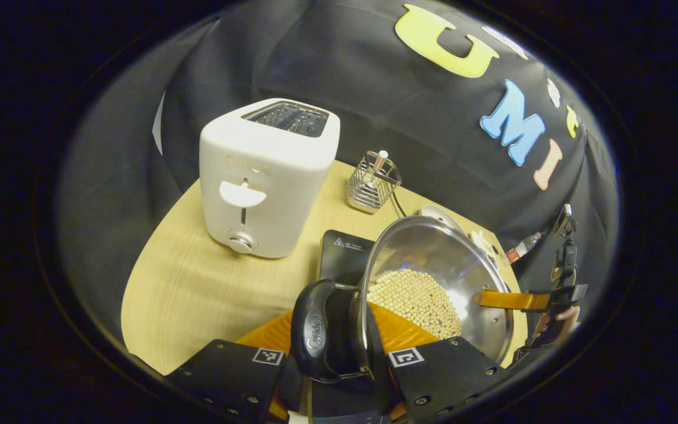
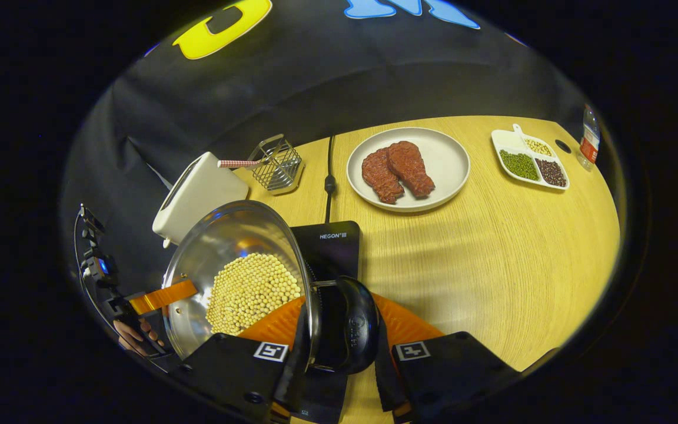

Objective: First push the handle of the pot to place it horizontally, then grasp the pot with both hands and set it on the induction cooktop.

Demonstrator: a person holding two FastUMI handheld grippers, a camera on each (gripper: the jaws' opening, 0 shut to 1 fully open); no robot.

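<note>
While both grippers are clamping their fingers on the pot's (image 1: 433, 277) two black side handles, left gripper (image 1: 339, 359) and right gripper (image 2: 339, 359), the pot is hanging over the induction cooktop (image 2: 330, 244), tilting so the beans (image 2: 251, 291) risk spilling toward six o'clock onto the worktop (image 2: 492, 265).

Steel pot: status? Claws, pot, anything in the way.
Left claw shut on one black side handle; right claw on the other. Bean-filled shiny steel pot lifted over black induction cooktop. Path clear.
</note>
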